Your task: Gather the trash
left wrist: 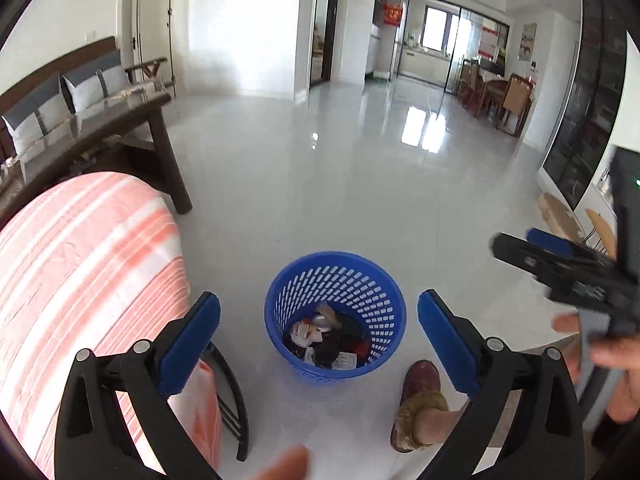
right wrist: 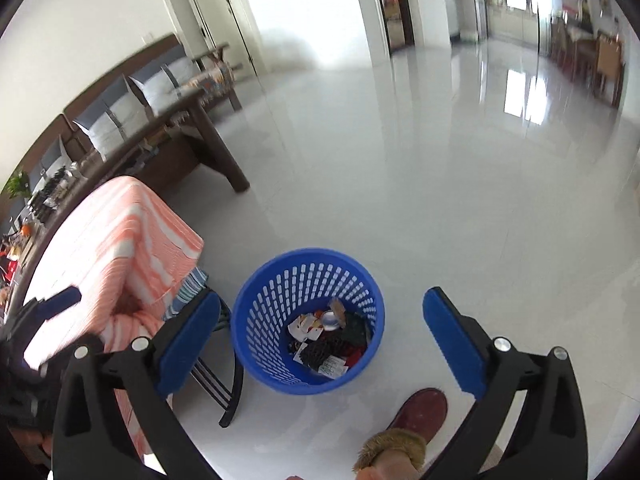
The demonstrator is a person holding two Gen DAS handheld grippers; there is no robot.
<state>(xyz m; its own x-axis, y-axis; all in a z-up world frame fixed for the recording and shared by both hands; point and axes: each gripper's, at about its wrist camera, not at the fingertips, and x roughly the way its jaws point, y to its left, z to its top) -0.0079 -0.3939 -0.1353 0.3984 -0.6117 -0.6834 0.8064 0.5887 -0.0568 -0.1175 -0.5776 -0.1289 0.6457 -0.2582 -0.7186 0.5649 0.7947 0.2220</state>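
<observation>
A blue perforated basket (left wrist: 376,280) stands on the pale tiled floor, seen from above in both wrist views (right wrist: 256,320). Crumpled wrappers and other trash (left wrist: 326,340) lie in its bottom (right wrist: 332,338). My left gripper (left wrist: 318,320) hangs above the basket, open, with nothing between its blue pads. My right gripper (right wrist: 322,318) is open too, its jaws wide and bare. The right gripper (left wrist: 520,246) also shows blurred at the right edge of the left wrist view, held by a hand (left wrist: 616,360).
A table draped in an orange-and-white striped cloth (left wrist: 80,272) stands left of the basket, with black legs (left wrist: 236,400) beside it. A dark wooden bench (left wrist: 156,136) and sofa lie behind. A foot in a maroon slipper (left wrist: 420,396) stands just right of the basket.
</observation>
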